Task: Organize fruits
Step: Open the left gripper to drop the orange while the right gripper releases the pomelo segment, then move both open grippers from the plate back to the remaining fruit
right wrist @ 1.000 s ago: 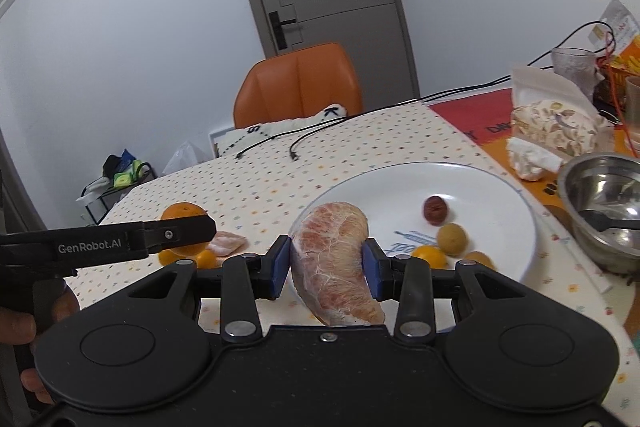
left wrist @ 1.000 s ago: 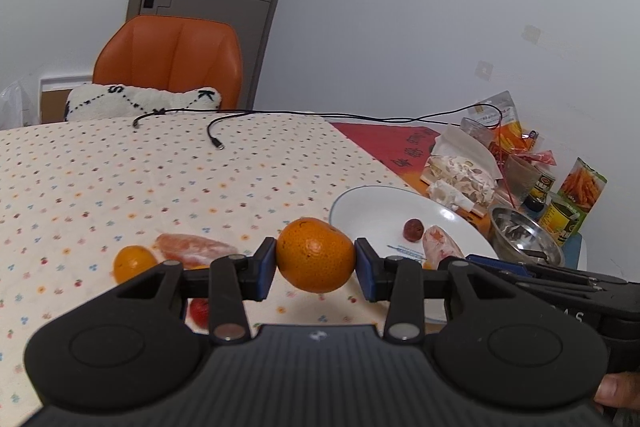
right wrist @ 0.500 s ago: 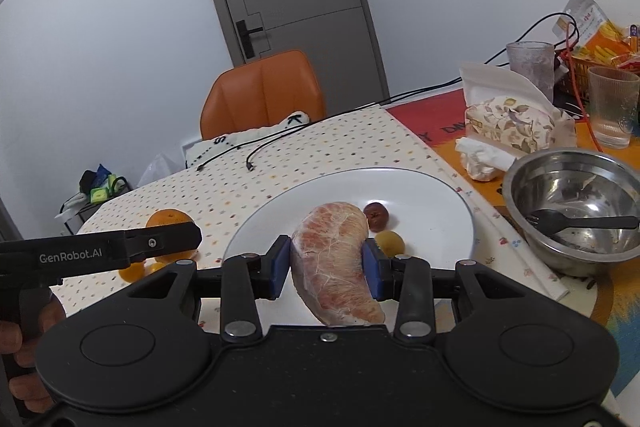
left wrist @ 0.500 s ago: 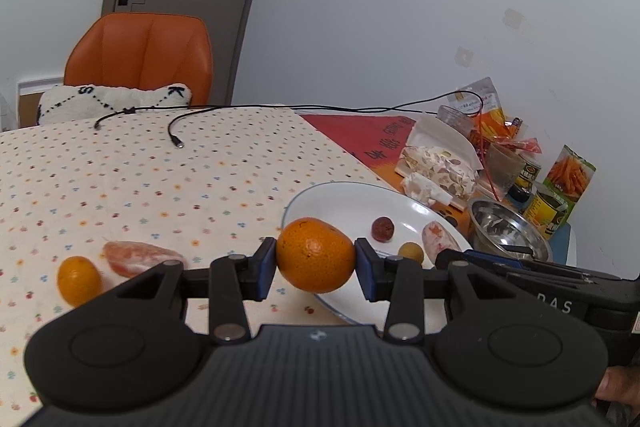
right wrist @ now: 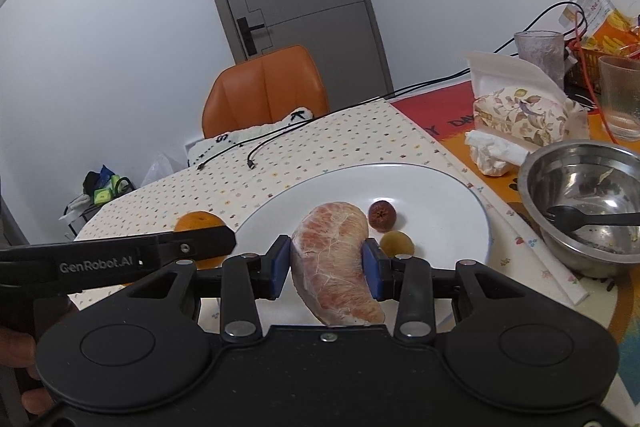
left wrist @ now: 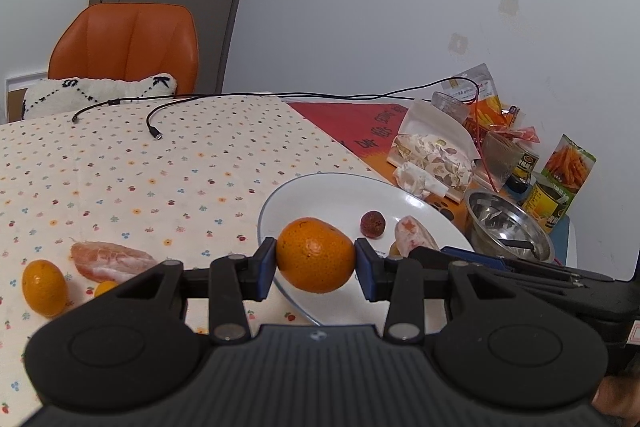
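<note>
My left gripper [left wrist: 315, 255] clamps orange [left wrist: 315, 254], right gripper [right wrist: 327, 266] clamps pomelo segment [right wrist: 336, 263] — both over plate [right wrist: 440, 195]; two fruits plated at 1 o'clock, three left on cloth.

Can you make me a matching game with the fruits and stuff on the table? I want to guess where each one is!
Things:
1. orange
2. peeled pomelo wedge
3. dark red fruit
4. black spoon

Places:
A. lying in the metal bowl
B. lying free on the white plate
C. squeezed in the jaws of the left gripper
D. squeezed in the jaws of the right gripper

Pairs: 1-C, 2-D, 3-B, 4-A
</note>
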